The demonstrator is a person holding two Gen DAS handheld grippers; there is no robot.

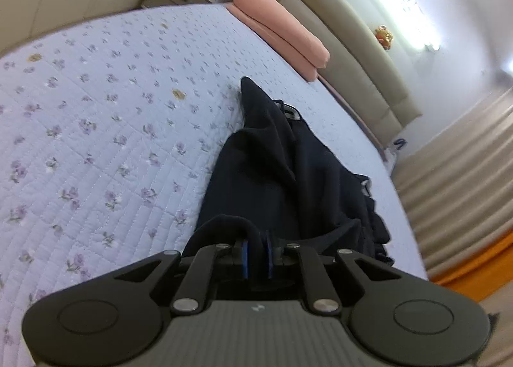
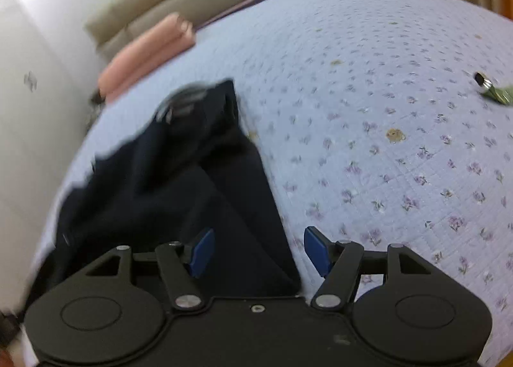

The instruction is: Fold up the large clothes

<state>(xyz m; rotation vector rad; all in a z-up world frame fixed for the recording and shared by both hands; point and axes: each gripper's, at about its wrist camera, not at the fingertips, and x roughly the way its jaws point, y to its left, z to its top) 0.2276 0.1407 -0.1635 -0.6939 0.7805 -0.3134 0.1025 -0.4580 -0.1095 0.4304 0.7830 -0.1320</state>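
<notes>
Dark garment (image 1: 272, 174) in left claw (image 1: 256, 254) (right claw (image 2: 258, 250) agape)

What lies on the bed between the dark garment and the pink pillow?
Only bare floral quilt lies between the dark garment and the pink pillow; the left wrist view shows it.

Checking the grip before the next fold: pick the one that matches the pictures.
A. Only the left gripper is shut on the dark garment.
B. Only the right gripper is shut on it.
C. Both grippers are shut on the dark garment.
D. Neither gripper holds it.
A: the left gripper pinches a fold of the dark garment between its pads, while the right gripper stands open, pads apart.
</notes>
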